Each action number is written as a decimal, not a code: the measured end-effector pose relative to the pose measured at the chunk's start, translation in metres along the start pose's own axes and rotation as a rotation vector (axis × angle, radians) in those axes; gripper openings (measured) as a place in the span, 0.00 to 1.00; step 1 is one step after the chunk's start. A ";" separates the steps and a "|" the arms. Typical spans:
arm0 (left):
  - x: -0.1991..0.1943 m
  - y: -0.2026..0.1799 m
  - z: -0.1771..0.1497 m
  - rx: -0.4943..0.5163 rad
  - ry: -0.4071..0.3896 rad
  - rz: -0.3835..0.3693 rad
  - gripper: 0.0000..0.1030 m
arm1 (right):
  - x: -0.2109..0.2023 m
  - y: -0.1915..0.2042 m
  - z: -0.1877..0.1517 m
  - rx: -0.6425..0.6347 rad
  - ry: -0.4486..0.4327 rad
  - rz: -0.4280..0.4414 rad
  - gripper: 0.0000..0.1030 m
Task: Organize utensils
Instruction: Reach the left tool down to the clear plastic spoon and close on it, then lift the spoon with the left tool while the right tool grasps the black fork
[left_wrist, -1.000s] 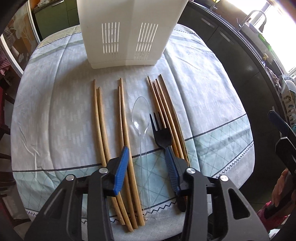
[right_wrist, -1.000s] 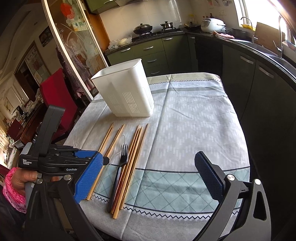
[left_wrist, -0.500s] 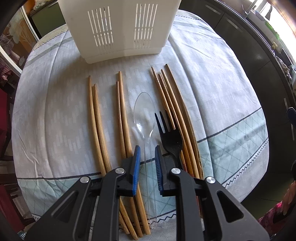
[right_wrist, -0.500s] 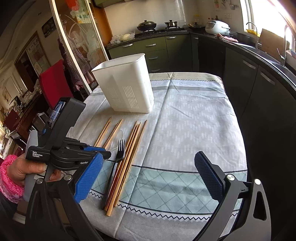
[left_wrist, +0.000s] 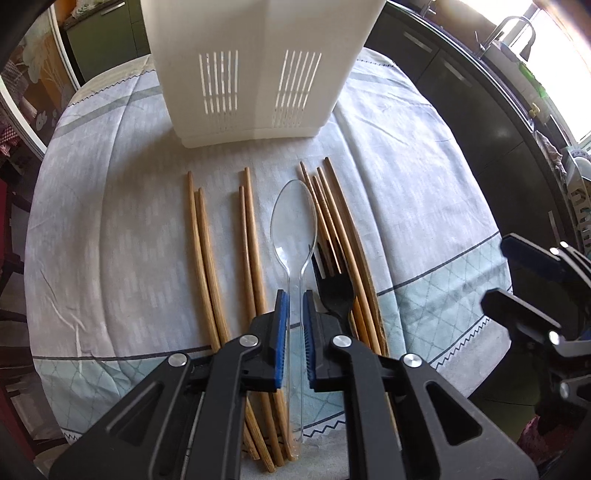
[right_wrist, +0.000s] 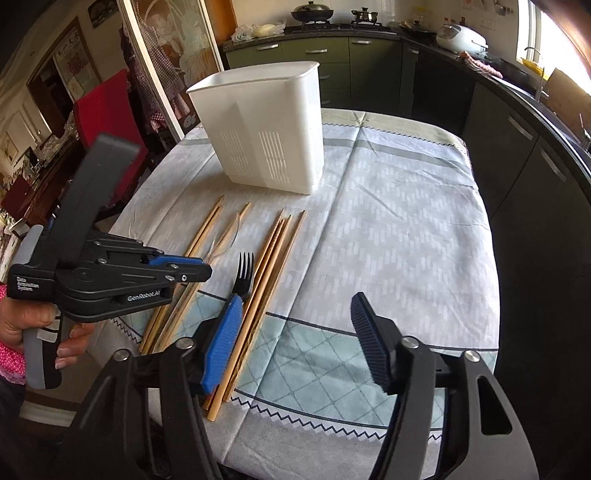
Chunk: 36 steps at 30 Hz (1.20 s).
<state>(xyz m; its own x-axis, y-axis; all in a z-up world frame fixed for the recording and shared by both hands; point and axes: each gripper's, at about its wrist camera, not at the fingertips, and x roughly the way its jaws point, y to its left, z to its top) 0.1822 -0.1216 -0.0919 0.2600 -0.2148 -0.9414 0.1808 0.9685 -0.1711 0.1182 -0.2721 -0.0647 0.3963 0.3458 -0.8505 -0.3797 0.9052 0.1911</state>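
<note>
My left gripper (left_wrist: 294, 317) is shut on the handle of a clear plastic spoon (left_wrist: 294, 218) and holds it lifted above the cloth, bowl pointing at the white slotted utensil holder (left_wrist: 255, 70). A black fork (left_wrist: 334, 288) lies just right of it, among several wooden chopsticks (left_wrist: 207, 254). In the right wrist view the left gripper (right_wrist: 199, 271) hovers over the chopsticks (right_wrist: 273, 254) and the fork (right_wrist: 242, 273). My right gripper (right_wrist: 295, 339) is open and empty above the table's near edge. The holder (right_wrist: 266, 125) stands at the far side.
A grey and pale green tablecloth (right_wrist: 388, 229) covers the table. Dark kitchen cabinets (right_wrist: 524, 155) run along the right. A red chair (right_wrist: 105, 107) stands at the far left. The right gripper shows at the right edge of the left wrist view (left_wrist: 532, 284).
My left gripper went from open around the spoon to shut on its handle, and the spoon has risen off the cloth. My right gripper stays open and has moved closer to the table.
</note>
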 end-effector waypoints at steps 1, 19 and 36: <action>-0.008 0.002 -0.001 -0.003 -0.018 -0.008 0.08 | 0.007 0.003 0.003 -0.003 0.031 0.011 0.38; -0.071 0.027 -0.040 0.021 -0.162 -0.045 0.08 | 0.113 0.068 0.017 -0.087 0.360 -0.052 0.17; -0.073 0.045 -0.043 -0.008 -0.171 -0.047 0.08 | 0.107 0.118 0.024 -0.117 0.252 -0.060 0.09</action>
<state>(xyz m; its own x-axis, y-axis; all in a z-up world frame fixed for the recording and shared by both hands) 0.1302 -0.0568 -0.0437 0.4095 -0.2779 -0.8690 0.1895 0.9576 -0.2169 0.1361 -0.1222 -0.1214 0.2066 0.2073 -0.9562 -0.4619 0.8822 0.0914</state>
